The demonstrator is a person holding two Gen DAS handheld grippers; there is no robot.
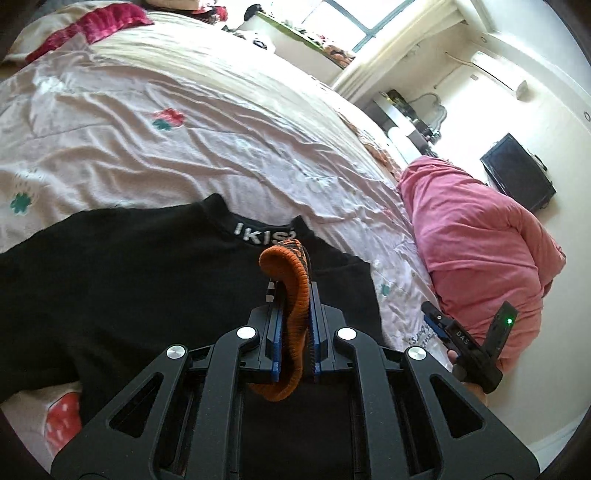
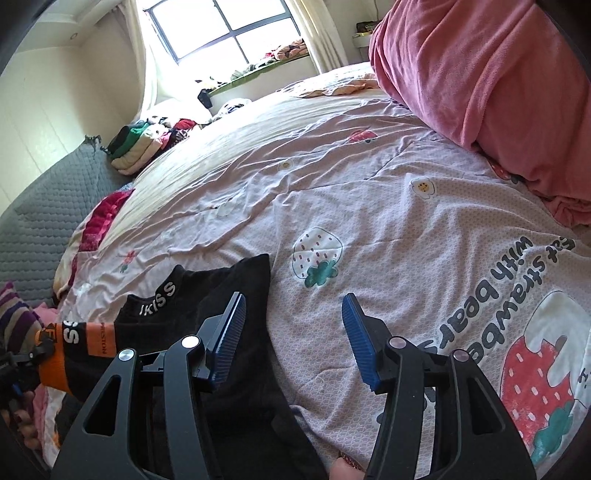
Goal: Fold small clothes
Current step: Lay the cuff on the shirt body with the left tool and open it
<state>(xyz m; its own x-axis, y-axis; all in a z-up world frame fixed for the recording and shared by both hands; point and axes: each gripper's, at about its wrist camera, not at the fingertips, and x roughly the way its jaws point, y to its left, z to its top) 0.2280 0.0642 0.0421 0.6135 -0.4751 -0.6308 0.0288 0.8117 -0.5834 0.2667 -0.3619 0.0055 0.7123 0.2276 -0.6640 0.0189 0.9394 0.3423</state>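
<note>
A black top (image 1: 129,280) with white letters on its collar lies flat on the bed; it also shows in the right wrist view (image 2: 236,350). My left gripper (image 1: 291,291) is shut on an orange and black knit garment (image 1: 291,295) and holds it over the black top, near the collar. The orange garment (image 2: 70,347) shows at the left edge of the right wrist view. My right gripper (image 2: 295,317) is open and empty, low over the right edge of the black top. It also appears at the lower right of the left wrist view (image 1: 461,339).
The bed has a pale sheet (image 2: 351,177) printed with strawberries. A pink blanket heap (image 1: 476,247) lies on the right side. A stack of folded clothes (image 2: 144,147) sits at the far left corner. A grey quilted headboard (image 2: 44,206) and a window (image 2: 225,26) lie beyond.
</note>
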